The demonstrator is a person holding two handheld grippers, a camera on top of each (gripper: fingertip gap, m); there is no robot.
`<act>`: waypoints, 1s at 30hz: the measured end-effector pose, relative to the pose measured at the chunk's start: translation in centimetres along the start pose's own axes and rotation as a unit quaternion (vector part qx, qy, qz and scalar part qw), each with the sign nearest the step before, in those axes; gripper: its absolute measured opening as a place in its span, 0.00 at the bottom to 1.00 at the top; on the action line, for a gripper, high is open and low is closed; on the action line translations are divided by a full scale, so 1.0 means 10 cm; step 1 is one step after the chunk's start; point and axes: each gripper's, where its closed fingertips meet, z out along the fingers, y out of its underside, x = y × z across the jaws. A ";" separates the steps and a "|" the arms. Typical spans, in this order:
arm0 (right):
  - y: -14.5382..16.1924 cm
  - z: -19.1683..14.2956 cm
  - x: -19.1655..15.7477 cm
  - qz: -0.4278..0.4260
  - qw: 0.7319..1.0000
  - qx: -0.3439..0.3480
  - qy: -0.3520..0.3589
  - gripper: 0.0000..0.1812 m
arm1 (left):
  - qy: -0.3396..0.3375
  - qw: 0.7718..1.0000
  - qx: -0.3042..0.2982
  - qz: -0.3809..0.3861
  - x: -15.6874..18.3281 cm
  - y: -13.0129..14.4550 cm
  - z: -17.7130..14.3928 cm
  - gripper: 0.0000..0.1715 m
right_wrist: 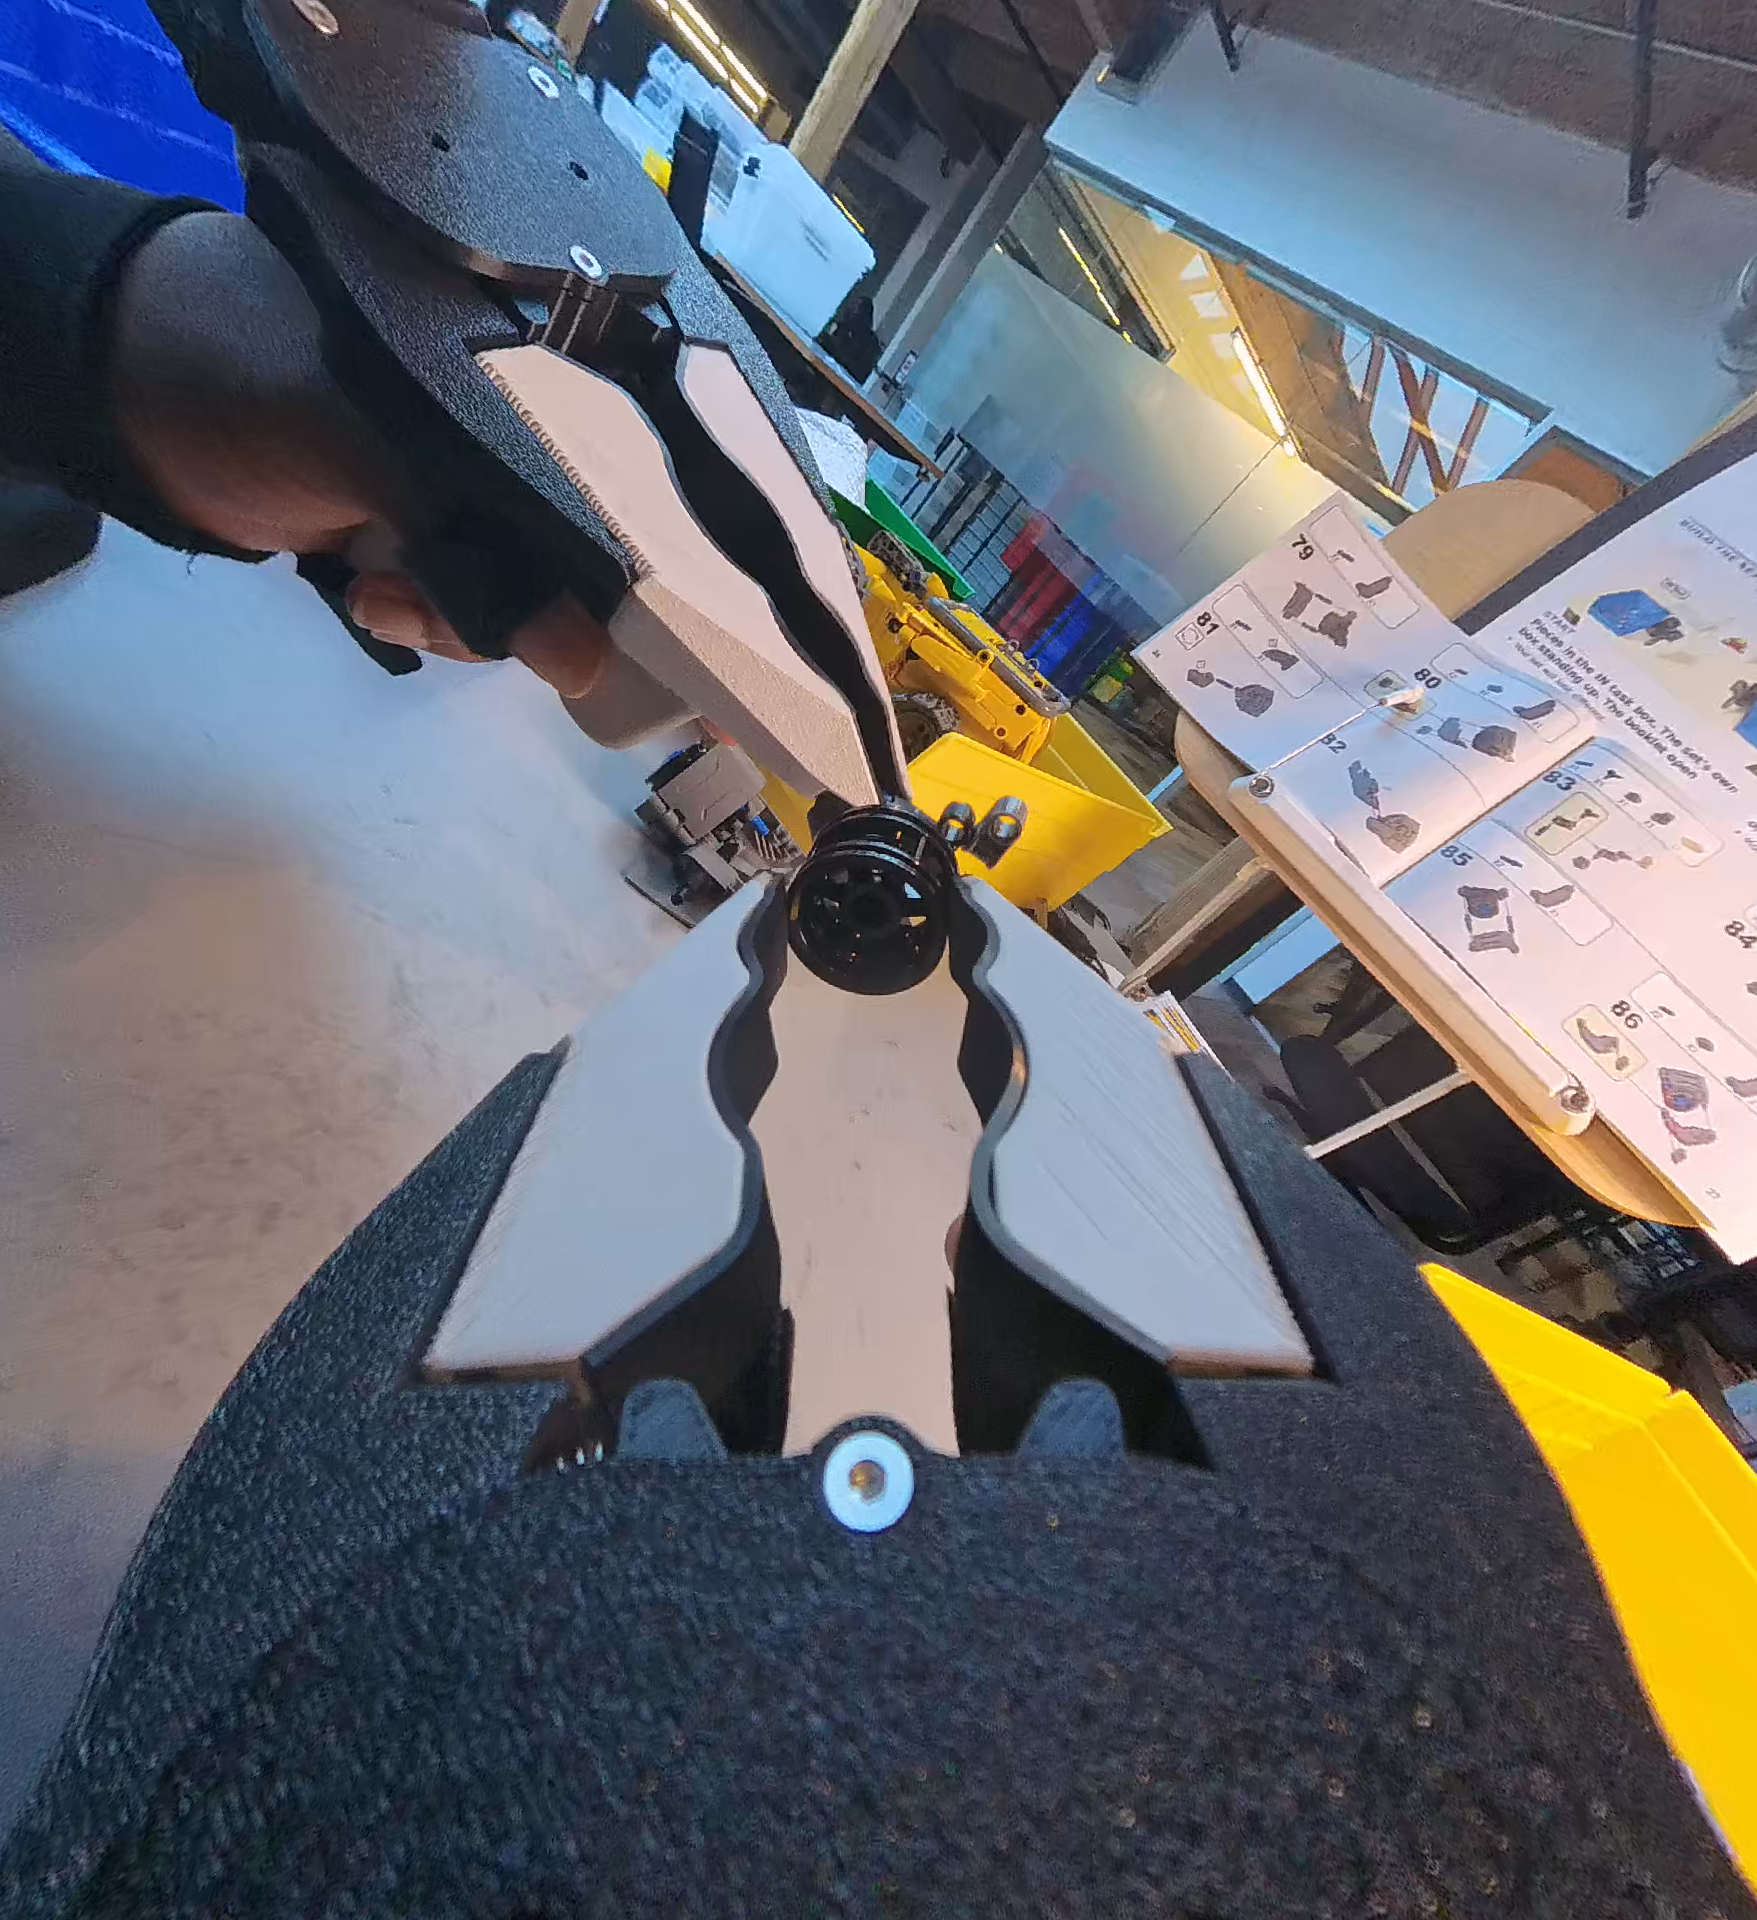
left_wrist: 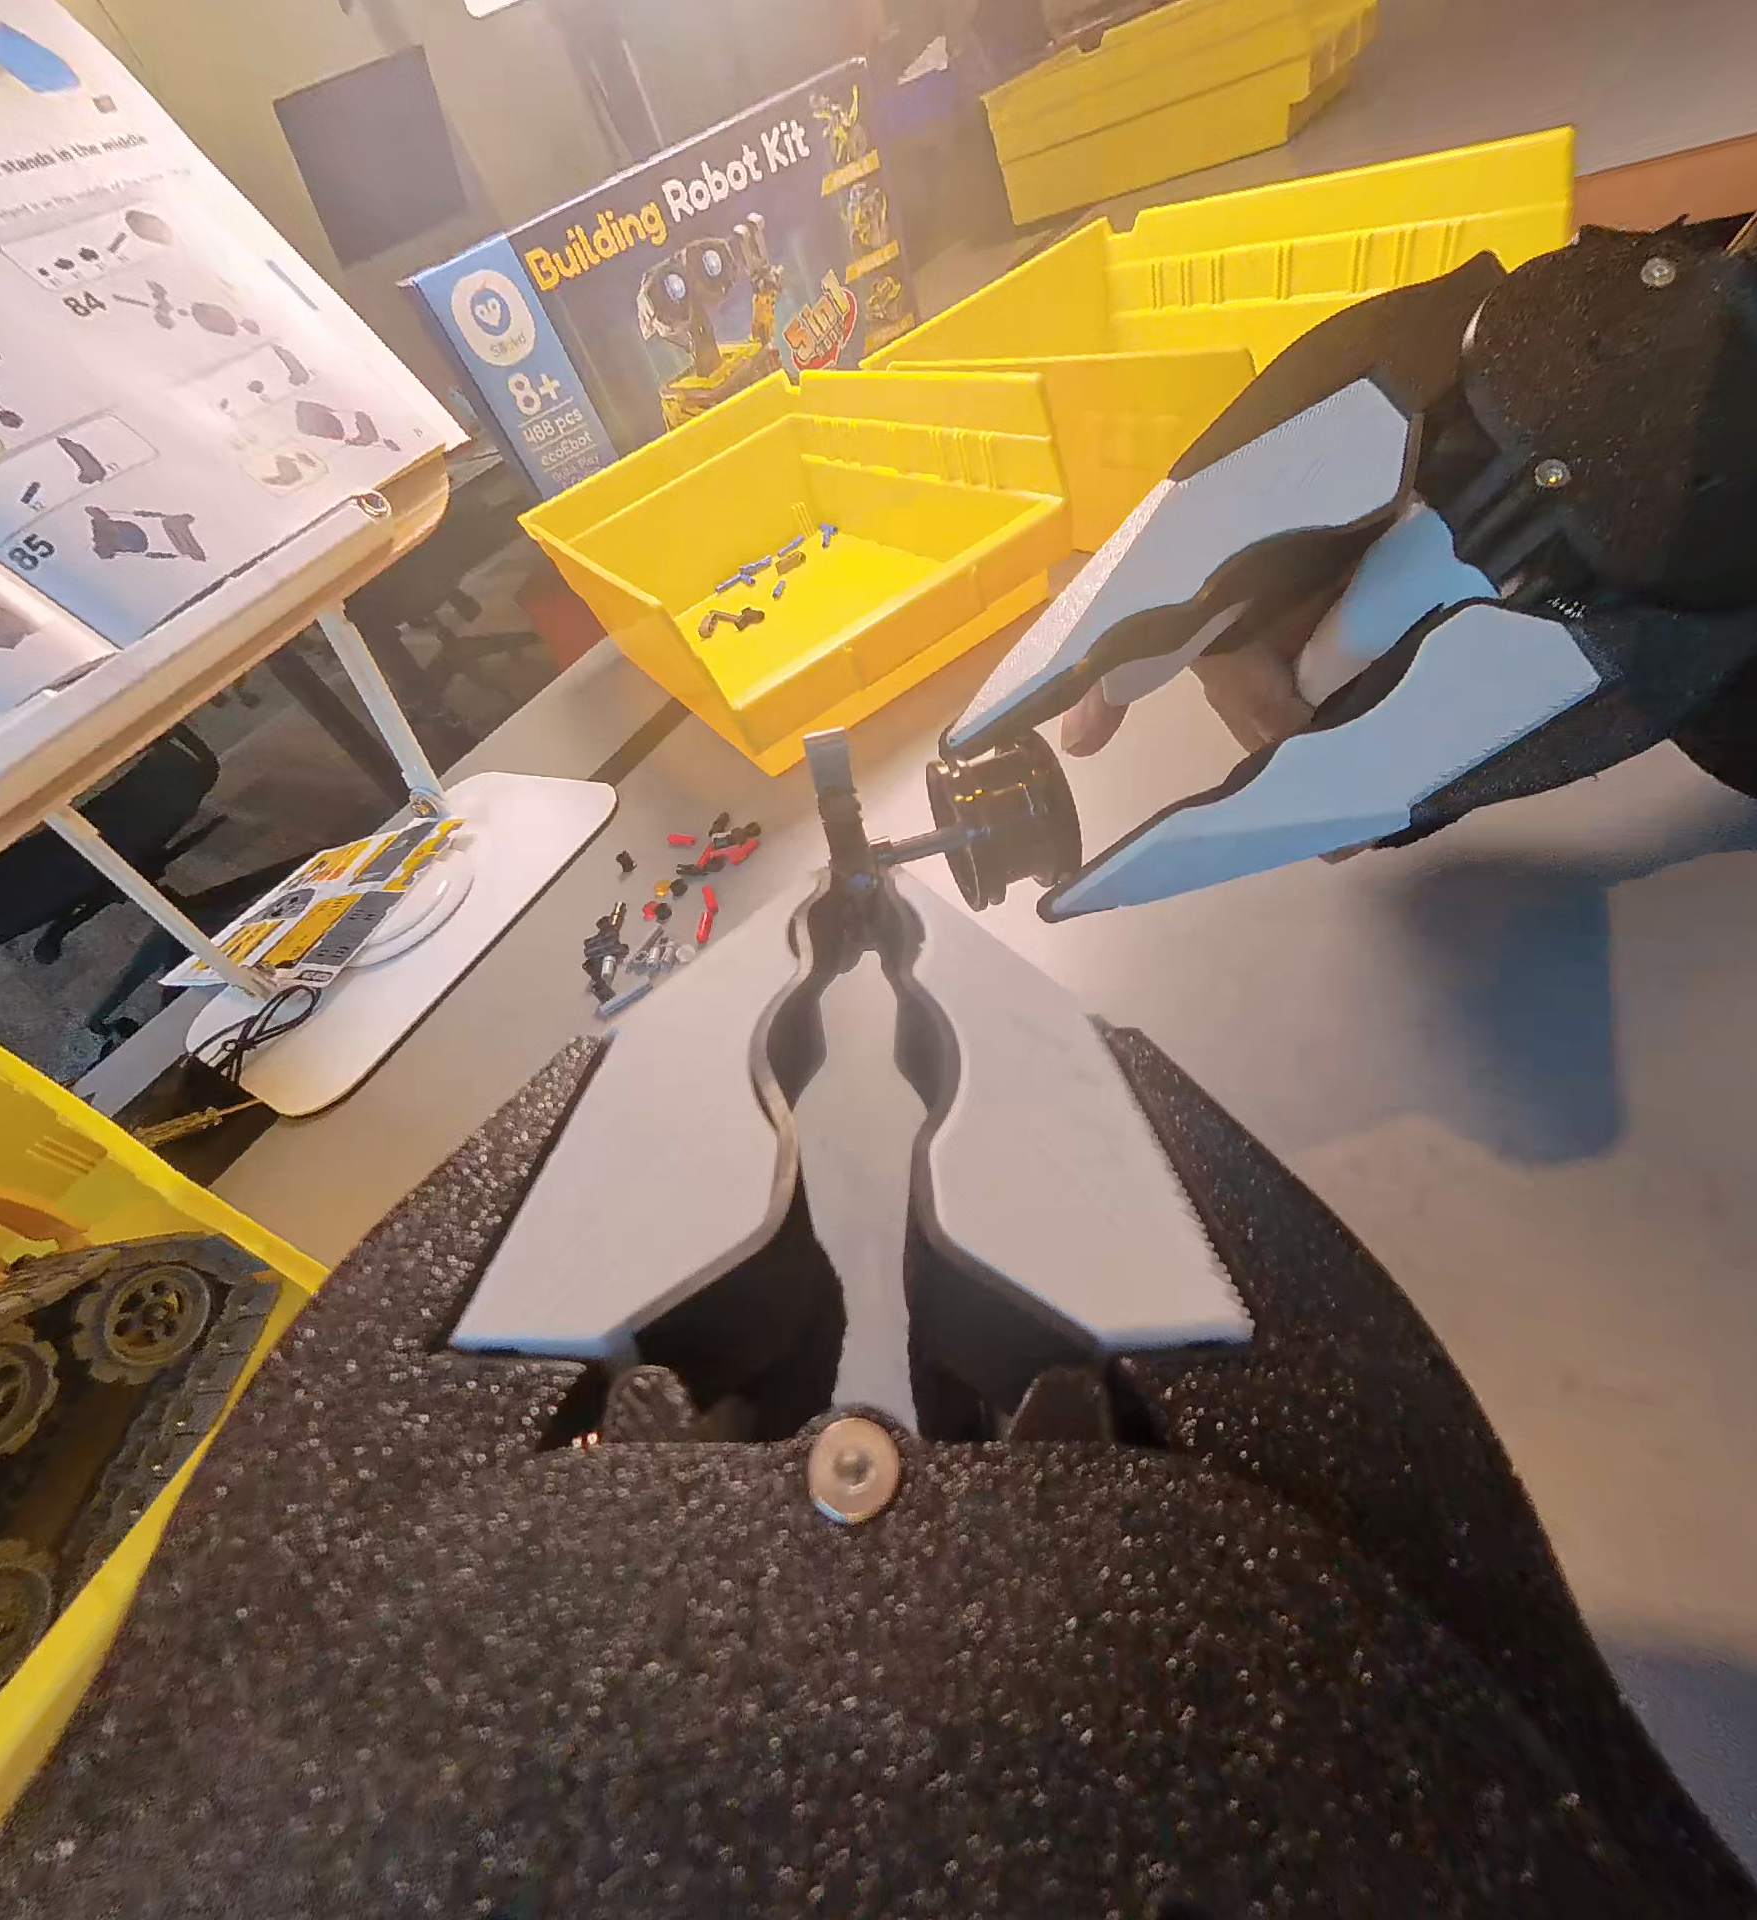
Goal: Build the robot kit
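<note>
My left gripper (left_wrist: 858,894) is shut on a small dark connector piece (left_wrist: 838,805) with a grey beam standing up from it and a thin axle (left_wrist: 905,847) sticking out to the right. My right gripper (right_wrist: 869,899) is shut on a black wheel hub (right_wrist: 869,914). In the left wrist view the right gripper (left_wrist: 999,831) holds that hub (left_wrist: 999,816) at the axle's end. In the right wrist view the left gripper (right_wrist: 869,795) comes down from the upper left, its tips just behind the hub.
Loose small red, black and grey parts (left_wrist: 666,904) lie on the grey table. An open yellow bin (left_wrist: 801,582) holds a few blue and black pieces. A kit box (left_wrist: 687,301) stands behind it. An instruction booklet on a stand (left_wrist: 126,395) is at left. A tracked model (left_wrist: 12,1382) sits in a yellow bin. My left and right fingertips are right by each other. The tracked model (left_wrist: 12,1382) is about 30 cm from both grippers' fingertips.
</note>
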 end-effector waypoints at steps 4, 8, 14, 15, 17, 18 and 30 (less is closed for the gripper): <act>-0.04 -0.01 0.01 -0.011 1.000 0.017 -0.003 0.17 | 0.008 1.000 0.010 -0.002 -0.01 -0.03 -0.02 0.03; -0.21 -0.05 0.10 -0.044 0.997 0.060 0.009 0.17 | 0.003 0.997 0.075 -0.013 -0.04 -0.26 -0.11 0.04; -0.35 -0.12 0.13 -0.048 0.995 0.084 0.015 0.17 | 0.033 0.990 0.124 -0.060 -0.02 -0.43 -0.18 0.08; -0.36 -0.12 0.12 -0.050 0.995 0.086 0.013 0.17 | 0.041 0.989 0.127 -0.061 0.00 -0.44 -0.18 0.07; -0.37 -0.13 0.11 -0.052 0.995 0.088 0.009 0.17 | 0.044 0.990 0.124 -0.053 0.03 -0.43 -0.18 0.08; -0.37 -0.13 0.10 -0.053 0.995 0.088 0.007 0.17 | 0.045 0.990 0.120 -0.052 0.03 -0.43 -0.18 0.08; -0.36 -0.08 0.12 -0.057 0.996 0.061 0.037 0.17 | 0.071 0.983 0.121 -0.121 -0.03 -0.41 -0.16 0.07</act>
